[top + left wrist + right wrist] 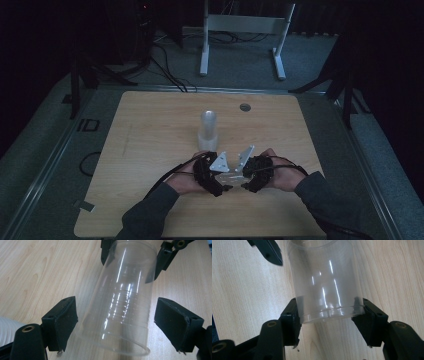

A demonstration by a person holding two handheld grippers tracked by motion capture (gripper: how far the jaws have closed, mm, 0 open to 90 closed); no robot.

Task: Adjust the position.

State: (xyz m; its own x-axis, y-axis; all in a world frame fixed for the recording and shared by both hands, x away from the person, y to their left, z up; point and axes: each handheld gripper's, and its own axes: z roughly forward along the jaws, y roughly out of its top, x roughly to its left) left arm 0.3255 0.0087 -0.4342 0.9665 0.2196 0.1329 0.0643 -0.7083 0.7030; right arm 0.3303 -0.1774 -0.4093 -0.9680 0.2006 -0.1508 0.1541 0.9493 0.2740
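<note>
The right hand-held gripper (pixel 329 317) is clamped on the closed base end of a clear plastic cup (pixel 324 282), its two black jaws pressed against opposite sides of the base; the cup stretches away from it, just above the wooden bench (pixel 242 290), towards the other gripper. The left hand-held gripper (pixel 115 325) faces it from the cup's open end; its jaws stand apart, one on either side of the cup (pixel 125 302) near the rim, with a gap showing on the right side and the left pad (pixel 66 318) close to or just touching the wall; I cannot tell which. In the high view the two grippers (pixel 212 175) (pixel 255 174) meet nose to nose at the near middle of the bench (pixel 150 130); just beyond the left one stands a pale stack of cups (pixel 208 131), upright; a small round grey disc (pixel 244 107) lies farther off.
</note>
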